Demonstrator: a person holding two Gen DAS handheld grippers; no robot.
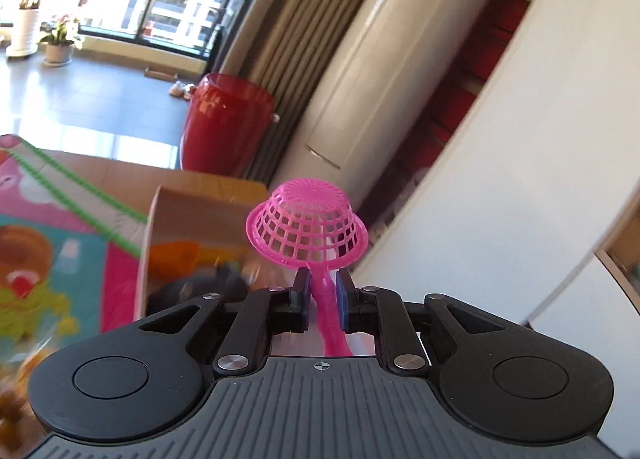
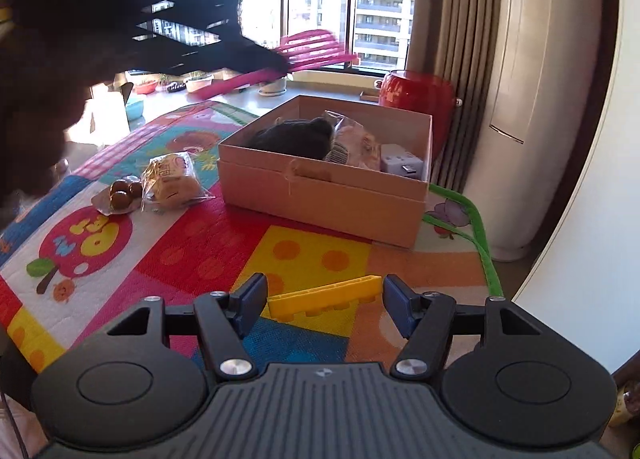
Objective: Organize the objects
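Play mat (image 2: 192,243): bright patchwork of red, yellow, blue and pink panels with a green border, spread under everything in the right wrist view; a corner of it also shows at the left of the left wrist view.
Cardboard box (image 2: 320,195): open-topped, standing on the mat's far side, near the red vase (image 2: 416,93) behind it.
Box contents: dark knitted item (image 2: 296,137) at the left, clear wrapped packet (image 2: 354,145) in the middle, white plug adapter (image 2: 402,165) at the right corner, all inside the box.
Left gripper (image 1: 323,291): raised above the box (image 1: 200,195), jaws closed narrowly on the handle of a pink toy strainer (image 1: 307,225), whose mesh bowl sits upside down just past the fingertips.
Same strainer from the right wrist camera: motion-blurred pink streak (image 2: 308,47) against the window, projecting from the dark blurred shape of the left gripper at upper left.
Right gripper (image 2: 325,305): low over the mat's near edge, jaws spread wide and holding nothing.
Yellow toy brick (image 2: 324,297): long flat piece lying on the mat between the right gripper's blue pads (image 2: 250,305), touching neither.
Wrapped bread (image 2: 172,181): clear bag on the mat, left of the box and apart from it.
Chestnut packet (image 2: 120,195): small clear pack of brown nuts, just beside the bread on its left.
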